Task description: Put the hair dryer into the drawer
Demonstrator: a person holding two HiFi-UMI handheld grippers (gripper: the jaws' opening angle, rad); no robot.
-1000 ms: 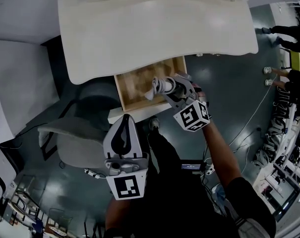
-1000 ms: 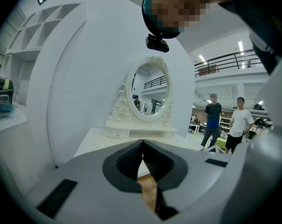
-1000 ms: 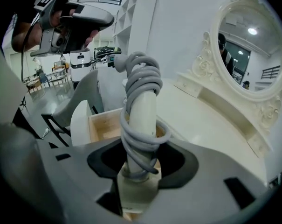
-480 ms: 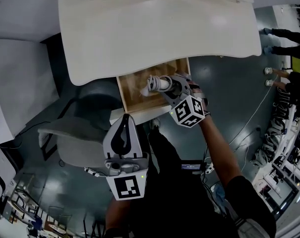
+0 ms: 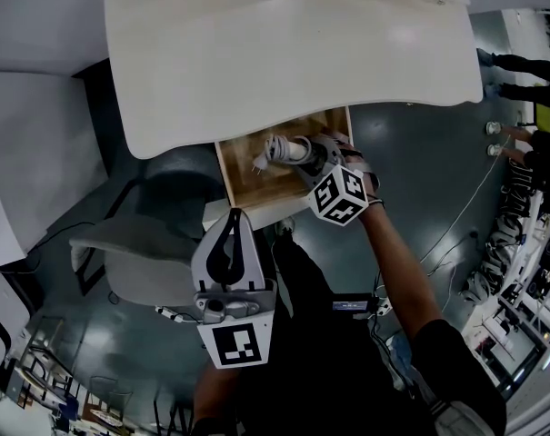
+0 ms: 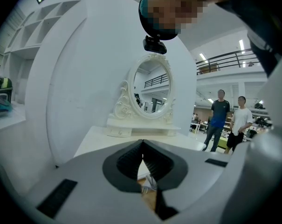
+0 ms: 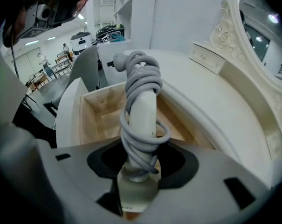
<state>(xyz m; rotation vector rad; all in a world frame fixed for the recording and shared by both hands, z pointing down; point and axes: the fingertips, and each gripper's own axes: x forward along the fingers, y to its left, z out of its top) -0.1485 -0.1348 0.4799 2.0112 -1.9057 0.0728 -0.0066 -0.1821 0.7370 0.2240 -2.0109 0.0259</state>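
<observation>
One claw works: my right claw (image 5: 313, 160) grips the hair dryer (image 7: 143, 111) by its thick end, over the open drawer (image 5: 229, 178) at frame centre; my left claw (image 6: 142, 161) sits closed, empty. Light, rigid plastic, I judge; the wound cord (image 7: 140, 76) may slip loose.

A white table (image 5: 284, 62) stood on the dark floor (image 5: 420, 162), with an ornate mirror (image 6: 151, 88) on its back edge. Its wooden drawer (image 5: 241, 178) was open at the front, and a grey chair (image 5: 143, 257) stood beside it.
</observation>
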